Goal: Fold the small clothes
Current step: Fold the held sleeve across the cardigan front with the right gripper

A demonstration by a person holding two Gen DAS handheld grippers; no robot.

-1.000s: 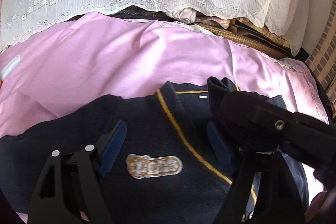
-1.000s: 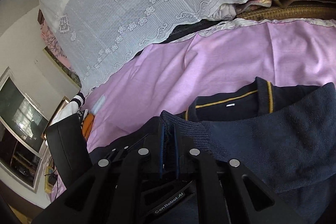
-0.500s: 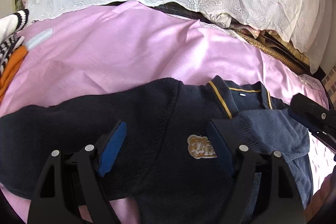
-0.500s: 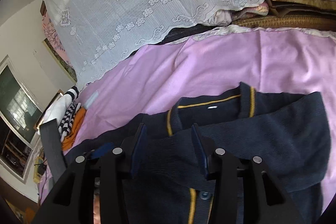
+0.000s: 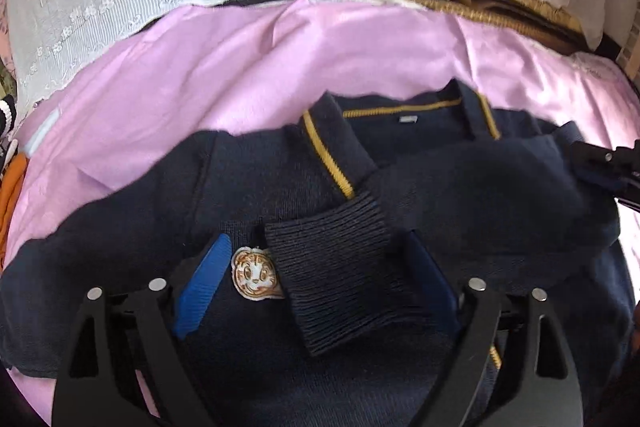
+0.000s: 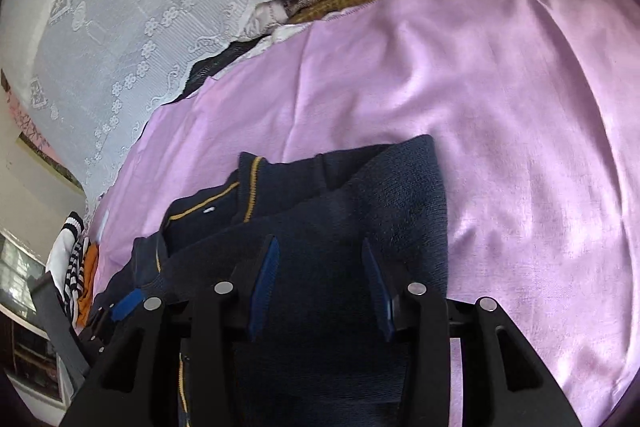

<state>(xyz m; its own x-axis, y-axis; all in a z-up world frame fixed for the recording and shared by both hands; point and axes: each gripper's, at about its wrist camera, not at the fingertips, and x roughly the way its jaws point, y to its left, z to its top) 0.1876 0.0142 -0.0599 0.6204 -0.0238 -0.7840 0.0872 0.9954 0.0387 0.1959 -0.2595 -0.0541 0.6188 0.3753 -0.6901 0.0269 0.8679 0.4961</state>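
Under cuff (image 5: 340, 275), badge (image 5: 254, 277) part-hidden

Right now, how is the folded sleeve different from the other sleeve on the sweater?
The right sleeve is folded in across the chest; the left sleeve lies stretched out over the pink sheet. The right sleeve's ribbed cuff shows, lying beside the tiger badge; the left sleeve's cuff is out of view. Both are dark navy knit, part of one sweater.
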